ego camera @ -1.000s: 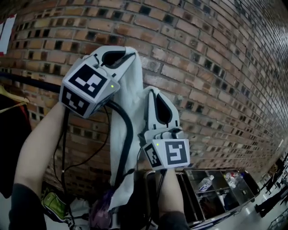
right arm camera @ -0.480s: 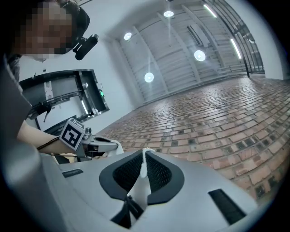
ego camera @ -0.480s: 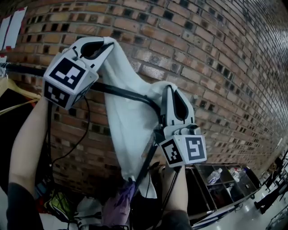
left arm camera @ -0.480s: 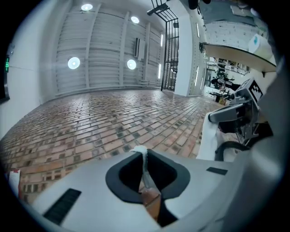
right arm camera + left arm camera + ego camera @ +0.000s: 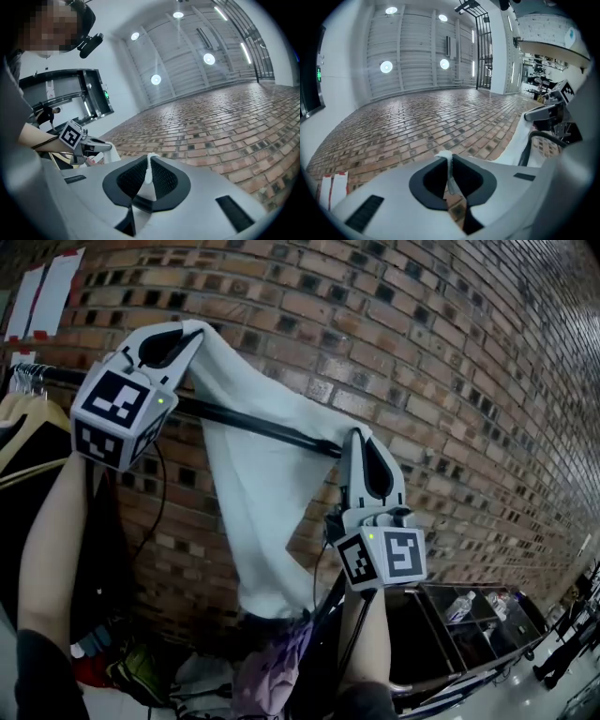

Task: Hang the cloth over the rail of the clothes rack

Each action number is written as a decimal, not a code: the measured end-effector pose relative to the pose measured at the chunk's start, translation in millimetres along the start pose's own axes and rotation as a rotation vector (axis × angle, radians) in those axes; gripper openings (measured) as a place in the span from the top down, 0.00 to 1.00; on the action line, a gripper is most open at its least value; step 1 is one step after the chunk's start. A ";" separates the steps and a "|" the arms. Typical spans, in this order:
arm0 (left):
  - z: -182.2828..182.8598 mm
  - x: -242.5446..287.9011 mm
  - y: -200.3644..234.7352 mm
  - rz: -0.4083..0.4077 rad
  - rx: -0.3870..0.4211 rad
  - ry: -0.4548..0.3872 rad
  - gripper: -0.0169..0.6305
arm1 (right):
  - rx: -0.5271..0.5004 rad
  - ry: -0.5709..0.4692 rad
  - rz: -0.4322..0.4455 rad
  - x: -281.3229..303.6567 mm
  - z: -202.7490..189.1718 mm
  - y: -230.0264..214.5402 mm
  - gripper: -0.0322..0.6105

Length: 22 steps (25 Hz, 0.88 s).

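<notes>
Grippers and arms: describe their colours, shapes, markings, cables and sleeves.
The left gripper and right gripper have pale grey shells with black-lined teardrop openings. Each carries a cube of black-and-white square markers with a green light. Thin black cables hang below. Dark sleeves, forearms bare.

No lettering, label or number is legible.

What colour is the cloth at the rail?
Plain white cloth, clearest in the head view.

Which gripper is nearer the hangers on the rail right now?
Left. The left gripper pinches the cloth just beside the hangers; the right gripper pinches it farther along the rail.
</notes>
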<state>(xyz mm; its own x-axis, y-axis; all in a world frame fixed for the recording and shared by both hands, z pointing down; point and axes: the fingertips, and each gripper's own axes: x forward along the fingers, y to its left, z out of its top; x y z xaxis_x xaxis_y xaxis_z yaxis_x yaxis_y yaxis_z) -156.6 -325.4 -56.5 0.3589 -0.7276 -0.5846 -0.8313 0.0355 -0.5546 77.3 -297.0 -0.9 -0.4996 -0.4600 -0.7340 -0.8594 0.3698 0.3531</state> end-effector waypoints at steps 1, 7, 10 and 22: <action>-6.2 -5.2 12.4 0.015 0.000 0.013 0.90 | 0.001 -0.001 -0.011 0.6 -1.3 2.2 0.88; -30.5 -24.0 67.8 0.052 0.006 0.053 0.90 | 0.002 -0.012 -0.103 2.1 -1.0 -12.1 0.88; -35.5 -18.9 71.7 0.037 0.033 0.061 0.90 | -0.013 -0.019 -0.129 1.6 2.7 -23.0 0.88; -45.6 7.0 53.5 -0.008 0.014 0.056 0.90 | 0.017 -0.039 -0.127 -3.2 8.8 -49.3 0.88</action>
<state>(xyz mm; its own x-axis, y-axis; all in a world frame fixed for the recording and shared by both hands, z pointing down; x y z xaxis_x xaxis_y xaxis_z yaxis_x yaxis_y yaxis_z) -217.9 -359.8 -63.2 0.3403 -0.7654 -0.5462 -0.8226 0.0390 -0.5672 122.3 -306.7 -21.0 -0.3816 -0.4726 -0.7944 -0.9134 0.3245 0.2457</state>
